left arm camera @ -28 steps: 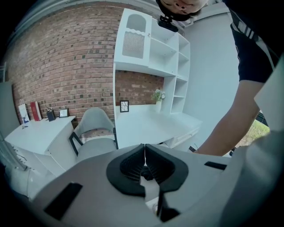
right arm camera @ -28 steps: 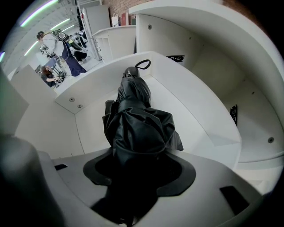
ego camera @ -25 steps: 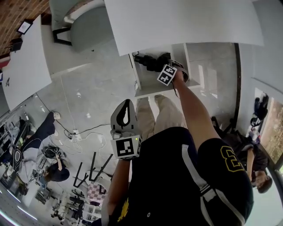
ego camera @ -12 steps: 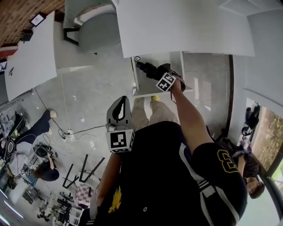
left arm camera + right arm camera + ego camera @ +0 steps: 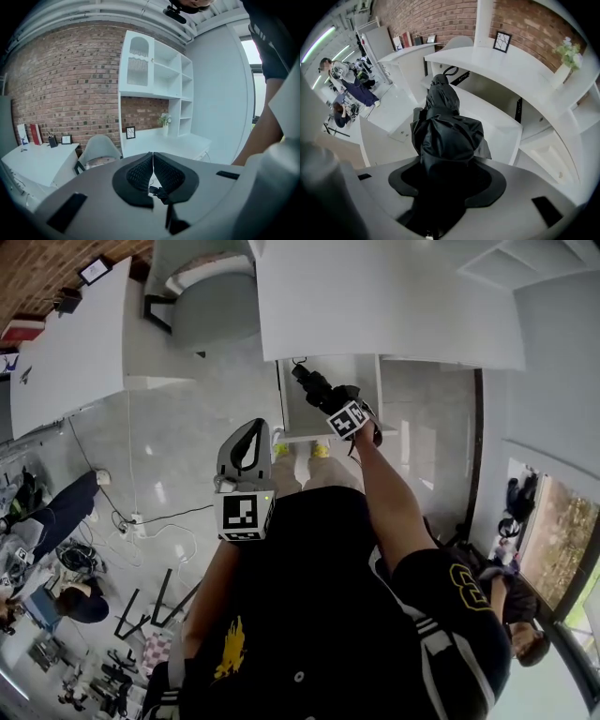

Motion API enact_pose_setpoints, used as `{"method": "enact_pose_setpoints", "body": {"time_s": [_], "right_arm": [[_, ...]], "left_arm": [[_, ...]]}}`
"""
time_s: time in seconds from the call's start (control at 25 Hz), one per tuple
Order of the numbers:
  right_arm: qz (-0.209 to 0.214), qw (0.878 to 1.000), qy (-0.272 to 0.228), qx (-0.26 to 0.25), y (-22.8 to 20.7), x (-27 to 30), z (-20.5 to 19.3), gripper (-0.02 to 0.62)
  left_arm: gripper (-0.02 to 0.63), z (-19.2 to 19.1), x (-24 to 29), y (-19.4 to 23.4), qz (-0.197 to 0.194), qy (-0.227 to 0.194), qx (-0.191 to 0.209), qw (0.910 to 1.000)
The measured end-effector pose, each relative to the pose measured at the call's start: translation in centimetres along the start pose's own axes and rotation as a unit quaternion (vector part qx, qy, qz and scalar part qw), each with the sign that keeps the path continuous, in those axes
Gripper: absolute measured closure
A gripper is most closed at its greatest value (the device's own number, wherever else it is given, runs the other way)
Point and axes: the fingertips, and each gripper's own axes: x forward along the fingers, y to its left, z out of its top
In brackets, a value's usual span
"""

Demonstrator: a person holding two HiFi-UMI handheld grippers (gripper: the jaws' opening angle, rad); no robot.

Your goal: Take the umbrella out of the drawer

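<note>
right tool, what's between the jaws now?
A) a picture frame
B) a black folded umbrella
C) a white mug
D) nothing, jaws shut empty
B: in the right gripper view the right tool has its jaws clamped on the black folded umbrella, which sticks out ahead of it.

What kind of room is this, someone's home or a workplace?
Probably a study mock-up inside a larger workspace, though I can't be sure. There is a brick wall with white shelves, a white desk and a grey chair, while people sit on the floor nearby.
</note>
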Motion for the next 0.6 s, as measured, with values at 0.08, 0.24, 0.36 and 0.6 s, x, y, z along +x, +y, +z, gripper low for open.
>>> {"method": "enact_pose_setpoints", "body": {"time_s": [0.08,0.24,0.36,0.6], "right_arm": [[-0.003,1.000,-0.008,0.019,-0.5,-0.8,0.2,0.344],[-0.004,0.999,-0.020,0.033,-0.6,-2.2,0.3,0.344],[-0.006,0.999,-0.032,0.037,-0.6,-3.4,0.4,0.344],[-0.015,0.996,-0.057,0.073,-1.1,-5.6,0.5,0.347]], "left_arm": [[0.588,0.5,0.0,-0.3,-0.007,-0.006,0.004,0.9999],[0.588,1.0,-0.5,-0.5,-0.025,-0.012,0.015,0.9995],[0.588,0.9,-1.0,-0.6,-0.035,-0.014,0.022,0.9991],[0.588,1.8,-0.8,-0.5,-0.053,-0.032,0.028,0.9977]]}}
